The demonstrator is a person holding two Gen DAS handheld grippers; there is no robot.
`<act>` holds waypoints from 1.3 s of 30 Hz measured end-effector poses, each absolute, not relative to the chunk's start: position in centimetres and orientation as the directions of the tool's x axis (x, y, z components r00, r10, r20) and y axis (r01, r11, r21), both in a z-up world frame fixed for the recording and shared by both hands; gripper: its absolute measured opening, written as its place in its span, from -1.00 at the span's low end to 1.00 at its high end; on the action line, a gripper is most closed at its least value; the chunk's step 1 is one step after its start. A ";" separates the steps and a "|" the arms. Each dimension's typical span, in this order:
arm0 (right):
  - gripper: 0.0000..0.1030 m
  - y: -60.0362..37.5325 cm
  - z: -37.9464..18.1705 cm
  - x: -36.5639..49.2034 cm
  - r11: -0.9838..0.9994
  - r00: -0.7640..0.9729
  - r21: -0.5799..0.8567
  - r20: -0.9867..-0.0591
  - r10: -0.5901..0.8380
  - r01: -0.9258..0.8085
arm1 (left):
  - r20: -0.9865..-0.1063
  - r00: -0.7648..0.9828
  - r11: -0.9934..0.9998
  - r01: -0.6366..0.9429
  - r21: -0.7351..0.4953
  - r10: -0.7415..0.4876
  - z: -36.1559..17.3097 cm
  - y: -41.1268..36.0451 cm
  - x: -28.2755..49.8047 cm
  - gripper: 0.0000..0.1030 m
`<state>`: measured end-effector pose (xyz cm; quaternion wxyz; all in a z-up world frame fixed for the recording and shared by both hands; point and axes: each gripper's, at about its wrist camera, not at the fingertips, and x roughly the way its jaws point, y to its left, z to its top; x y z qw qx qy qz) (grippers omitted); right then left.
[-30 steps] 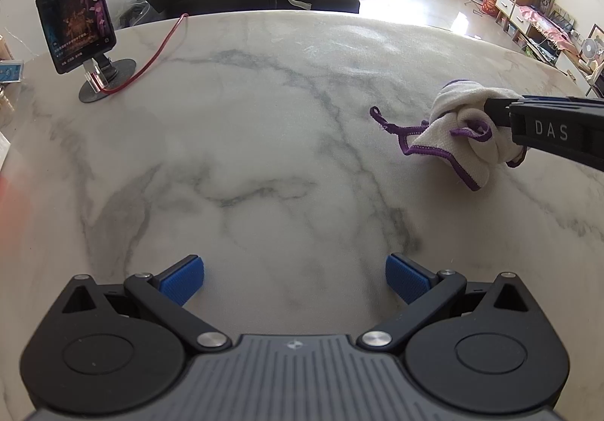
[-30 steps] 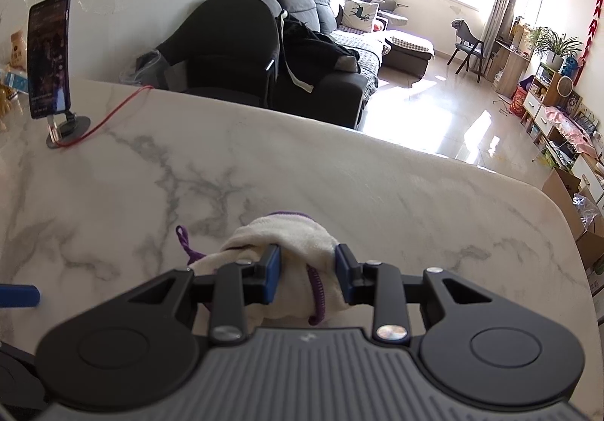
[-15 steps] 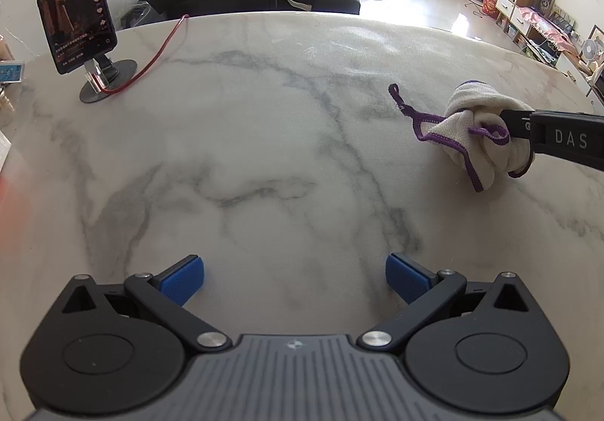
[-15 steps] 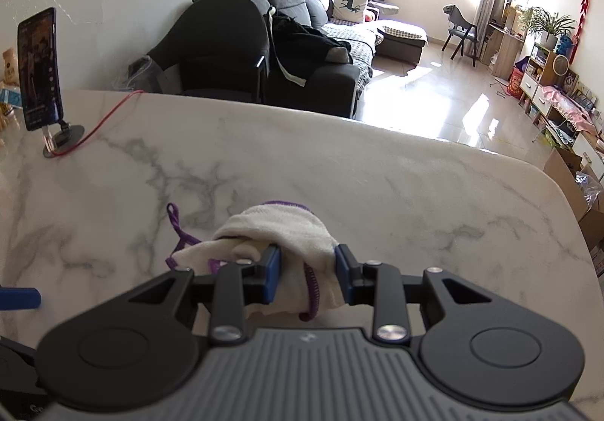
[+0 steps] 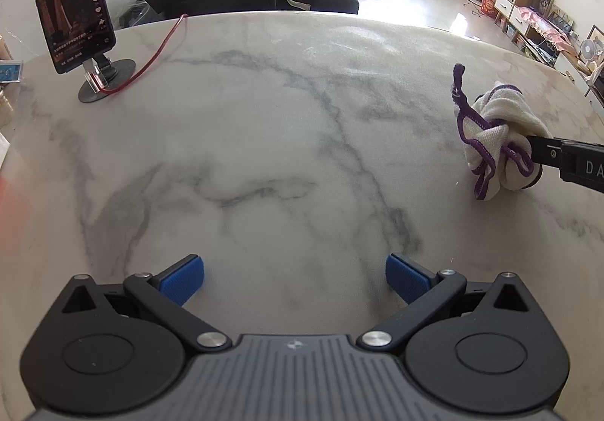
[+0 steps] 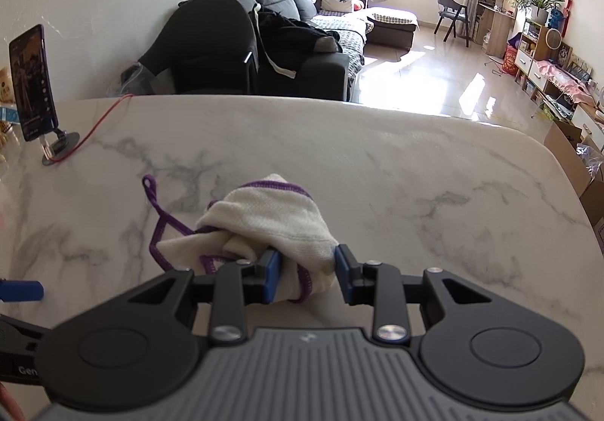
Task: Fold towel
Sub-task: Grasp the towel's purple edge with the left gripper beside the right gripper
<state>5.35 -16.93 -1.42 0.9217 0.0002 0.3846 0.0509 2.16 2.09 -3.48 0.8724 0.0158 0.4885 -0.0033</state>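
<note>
Towel (image 5: 498,141) has shifted toward the right side of the left-wrist view vs the earlier frames, carried along by the R gripper (image 6: 306,272); its purple hang loop (image 5: 458,81) now sticks up instead of trailing flat on the table (image 5: 264,156). L gripper (image 5: 294,279) unchanged, same spot over bare marble.

R gripper: blue pads clamped on a bunched wad of towel, cloth squeezed between them, opening steady. Most of the wad lies just ahead of the pads; whether its underside rests on the marble or hangs just clear, can't tell.

L gripper: jaws wide apart, nothing between, well apart from towel.

Towel state: crumpled ball, white w/ purple edging, on the R side of the table. No flat spread, no straight edge, no crease visible.

Progress, as judged: fold not started. Only a grab-and-reposition so far. Left to do: bring the towel to open tabletop, shake or pull it flat (prob. needs the L gripper on a 2nd corner), find the corners, fold over, square up.

Phone (image 5: 71,2) on stand w/ red cable (image 5: 158,47) at far L of table; not in the way at present.
</note>
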 end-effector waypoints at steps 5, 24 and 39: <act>-0.34 -17.3 -1.7 5.1 0.994 0.694 0.057 -0.712 0.103 -0.089 | -0.831 0.544 0.993 0.066 -0.093 -0.114 -2.9 2.4 1.7 0.98; -0.30 -18.2 -2.0 4.1 0.993 0.678 0.088 -0.726 0.120 -0.081 | -0.669 0.654 0.935 0.230 -0.271 -0.354 -0.7 -1.1 2.0 0.58; 0.12 -17.7 1.0 2.6 0.989 0.725 0.041 -0.676 0.131 -0.141 | -0.707 0.599 0.926 0.211 -0.315 -0.377 -2.3 -1.3 2.6 -0.80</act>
